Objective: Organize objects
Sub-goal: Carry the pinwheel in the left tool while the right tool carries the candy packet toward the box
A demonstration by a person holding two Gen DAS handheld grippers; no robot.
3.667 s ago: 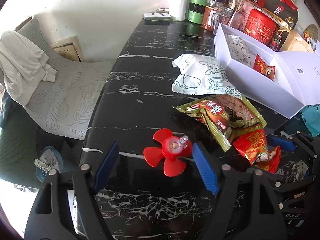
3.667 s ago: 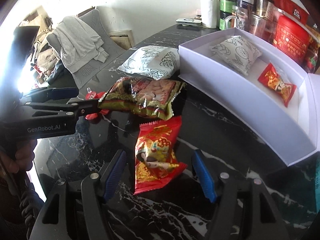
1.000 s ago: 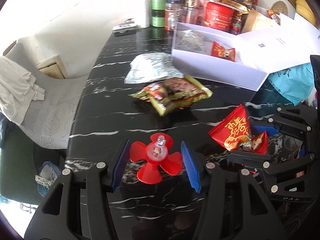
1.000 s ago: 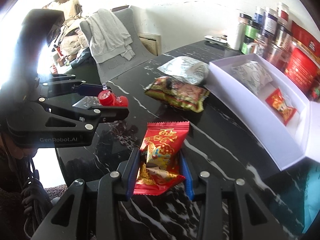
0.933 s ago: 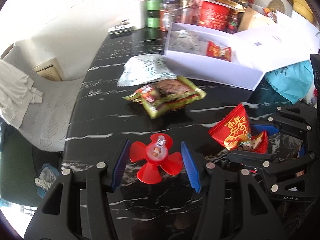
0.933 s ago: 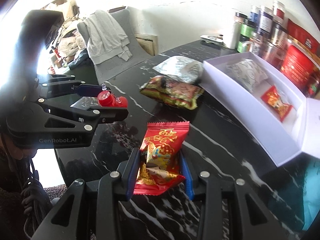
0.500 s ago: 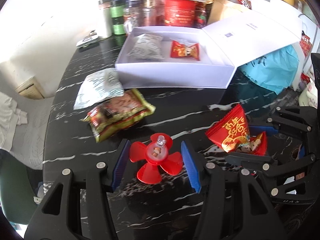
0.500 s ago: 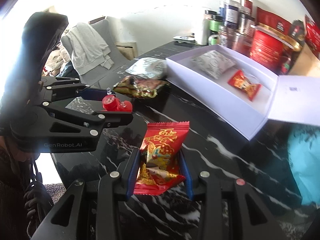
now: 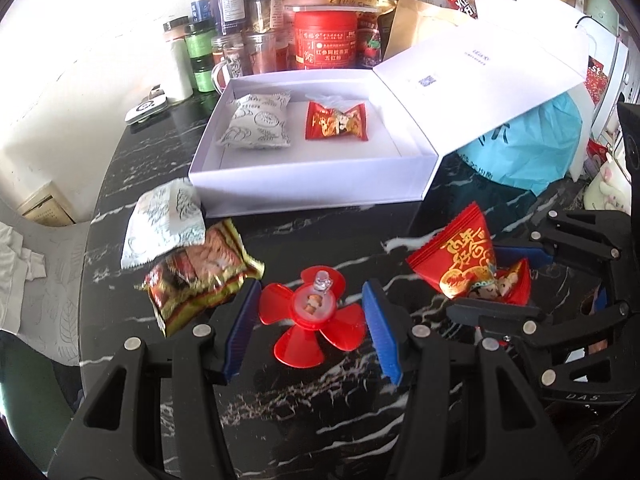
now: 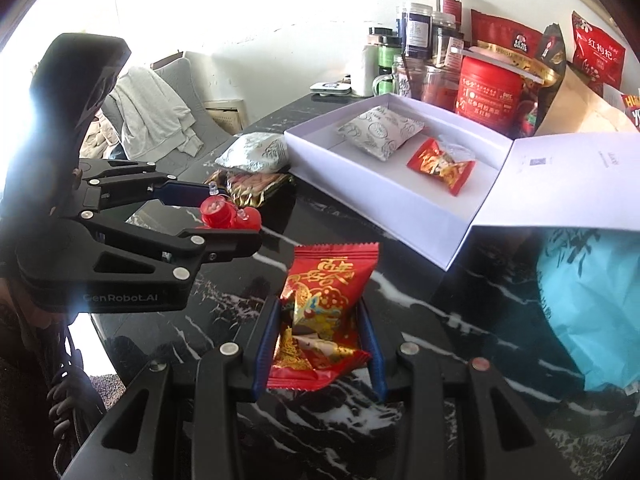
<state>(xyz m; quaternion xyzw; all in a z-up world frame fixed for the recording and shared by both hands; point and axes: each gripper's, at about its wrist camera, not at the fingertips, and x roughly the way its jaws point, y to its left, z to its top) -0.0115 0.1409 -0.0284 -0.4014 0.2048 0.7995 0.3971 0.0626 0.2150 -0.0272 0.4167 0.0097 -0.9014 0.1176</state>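
My left gripper (image 9: pixel 310 322) is shut on a red flower-shaped toy (image 9: pixel 316 316), held above the black marble table (image 9: pixel 320 396); the toy also shows in the right wrist view (image 10: pixel 224 212). My right gripper (image 10: pixel 320 344) is shut on a red candy packet (image 10: pixel 324 308), also seen in the left wrist view (image 9: pixel 464 264). An open white box (image 9: pixel 304 188) ahead holds a white patterned pouch (image 9: pixel 256 126) and a red candy packet (image 9: pixel 336 122). A green-gold snack bag (image 9: pixel 200 276) and a white pouch (image 9: pixel 164 224) lie on the table left of the box.
Jars, a red tin (image 9: pixel 324 42) and snack bags stand behind the box. The box lid (image 9: pixel 480 80) lies open to the right over a blue bag (image 9: pixel 528 148). A grey chair with a cloth (image 10: pixel 156 116) stands past the table's left edge.
Both grippers closed on their items, the toy and the red packet, lifted them and swung toward the white box, which now sits closer and more centred.
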